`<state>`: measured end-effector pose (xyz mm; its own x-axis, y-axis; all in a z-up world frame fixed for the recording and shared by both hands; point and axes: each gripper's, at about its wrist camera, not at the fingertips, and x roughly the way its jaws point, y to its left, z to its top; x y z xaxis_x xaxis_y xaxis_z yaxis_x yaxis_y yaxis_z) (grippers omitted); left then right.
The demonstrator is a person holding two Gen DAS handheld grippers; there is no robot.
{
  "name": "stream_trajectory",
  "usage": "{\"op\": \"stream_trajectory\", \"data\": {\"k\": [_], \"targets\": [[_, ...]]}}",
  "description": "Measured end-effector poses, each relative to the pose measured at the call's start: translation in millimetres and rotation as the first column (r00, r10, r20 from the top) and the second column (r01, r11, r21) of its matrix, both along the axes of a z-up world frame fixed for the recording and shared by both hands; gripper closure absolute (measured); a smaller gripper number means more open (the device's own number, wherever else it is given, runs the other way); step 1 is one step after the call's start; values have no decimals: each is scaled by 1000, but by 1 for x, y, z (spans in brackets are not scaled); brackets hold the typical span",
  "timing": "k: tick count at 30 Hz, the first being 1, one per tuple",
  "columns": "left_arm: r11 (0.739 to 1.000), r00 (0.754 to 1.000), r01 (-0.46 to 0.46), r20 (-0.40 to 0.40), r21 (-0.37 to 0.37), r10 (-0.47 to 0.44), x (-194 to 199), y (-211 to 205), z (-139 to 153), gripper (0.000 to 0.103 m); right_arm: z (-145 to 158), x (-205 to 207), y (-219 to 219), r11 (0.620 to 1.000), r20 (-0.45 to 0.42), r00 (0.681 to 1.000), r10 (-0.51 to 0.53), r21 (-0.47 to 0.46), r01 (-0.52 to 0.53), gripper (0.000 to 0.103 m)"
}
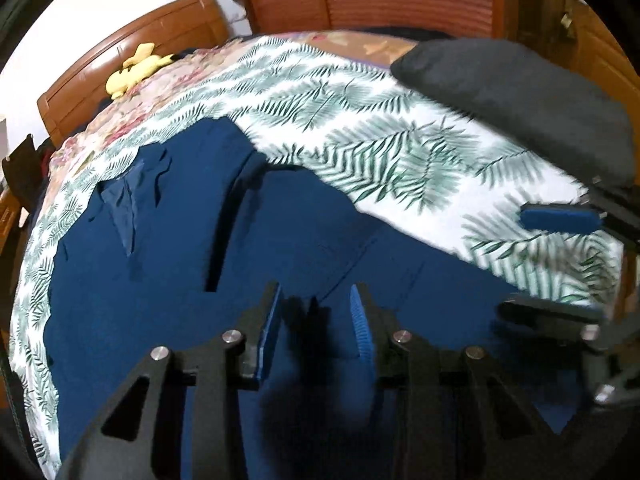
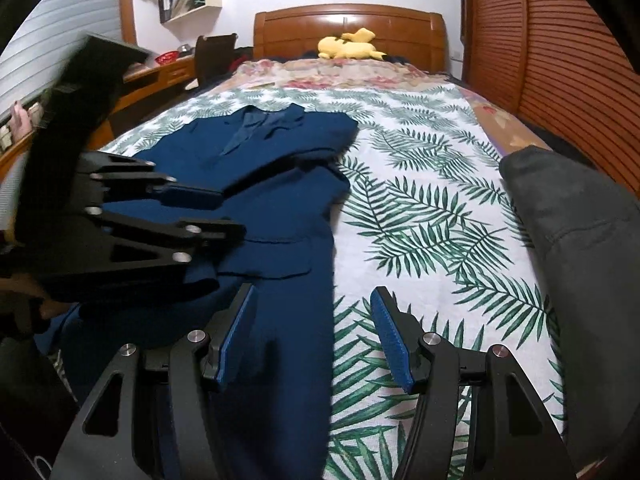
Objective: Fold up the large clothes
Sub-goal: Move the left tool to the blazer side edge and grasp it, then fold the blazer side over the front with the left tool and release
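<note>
Both my jaw pairs stand open and empty at the near hem of the dark blue cloth jacket, its length running away toward the wooden headboard, my left gripper above its cloth, my right gripper straddling its right edge.

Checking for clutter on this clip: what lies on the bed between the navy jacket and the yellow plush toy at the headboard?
In the right wrist view, only bedding: the palm-leaf sheet, then a floral blanket between the navy jacket and the yellow plush toy.
</note>
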<state>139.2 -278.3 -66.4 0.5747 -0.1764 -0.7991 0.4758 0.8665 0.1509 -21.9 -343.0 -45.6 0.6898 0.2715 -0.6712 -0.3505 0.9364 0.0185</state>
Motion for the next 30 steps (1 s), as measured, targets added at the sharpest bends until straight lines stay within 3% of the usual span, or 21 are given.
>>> {"op": "stream_trajectory", "data": {"k": [2,4,7,12,20,30], "targets": [[1000,1000,7,-17,0,-7,3,3,-5,81,2,-1,2,1000,6,1000,6,-1,-6,43],[1000,1000,5,-27,15,-5,4,8,-10,101,2,-1,4,1000,8,1000,8,-3,-8,43],[1000,1000,15,-6,7,-15,-2,17,-4,103,1,2,7,1000,4,1000,11,-7,-11,43],[998,996,-22,89,-62,28,-21,60,32,103,0,9,16,1000,-2,1000,11,-16,-11,43],[981,963,-113,227,-156,147,-62,154,86,103,6,14,45,999,18,999,40,-24,-39,43],[962,931,-210,266,-177,252,-79,229,94,103,1,31,81,996,8,998,67,-53,-67,43]]}}
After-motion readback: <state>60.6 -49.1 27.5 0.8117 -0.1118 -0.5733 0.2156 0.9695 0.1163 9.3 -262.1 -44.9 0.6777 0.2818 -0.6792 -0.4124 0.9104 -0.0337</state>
